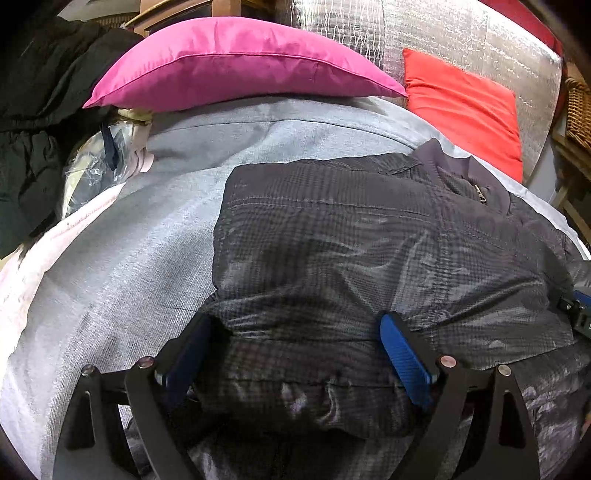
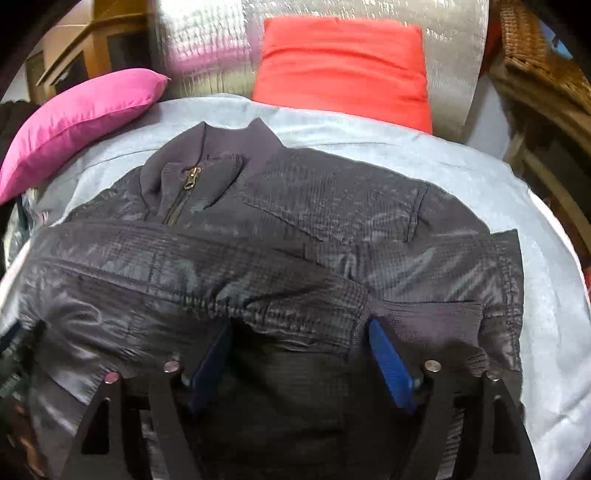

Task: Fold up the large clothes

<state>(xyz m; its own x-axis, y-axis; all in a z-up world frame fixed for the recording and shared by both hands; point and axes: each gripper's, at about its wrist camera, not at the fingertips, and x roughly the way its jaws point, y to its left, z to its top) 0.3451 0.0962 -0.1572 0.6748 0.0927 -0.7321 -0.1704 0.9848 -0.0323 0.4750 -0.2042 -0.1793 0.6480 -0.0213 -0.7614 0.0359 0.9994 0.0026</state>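
Note:
A dark grey checked jacket [image 1: 369, 240] lies on a light grey sheet [image 1: 129, 258], collar and zip away from me; it also shows in the right wrist view [image 2: 295, 229], with a sleeve folded across its front. My left gripper [image 1: 295, 325] is open, its blue fingers [image 1: 402, 354] straddling the jacket's near hem at the left part. My right gripper [image 2: 299, 328] is open too, fingers [image 2: 388, 365] either side of the bunched hem and ribbed cuff [image 2: 424, 317]. Fabric lies between both pairs of jaws, ungripped.
A pink cushion [image 1: 236, 62] and a red cushion [image 1: 465, 107] lean on a silver foil backing [image 1: 443, 33] behind the sheet. Dark clothes [image 1: 40, 110] and a plastic bag [image 1: 96, 158] are piled left. A wicker basket [image 2: 535, 48] and wooden furniture stand right.

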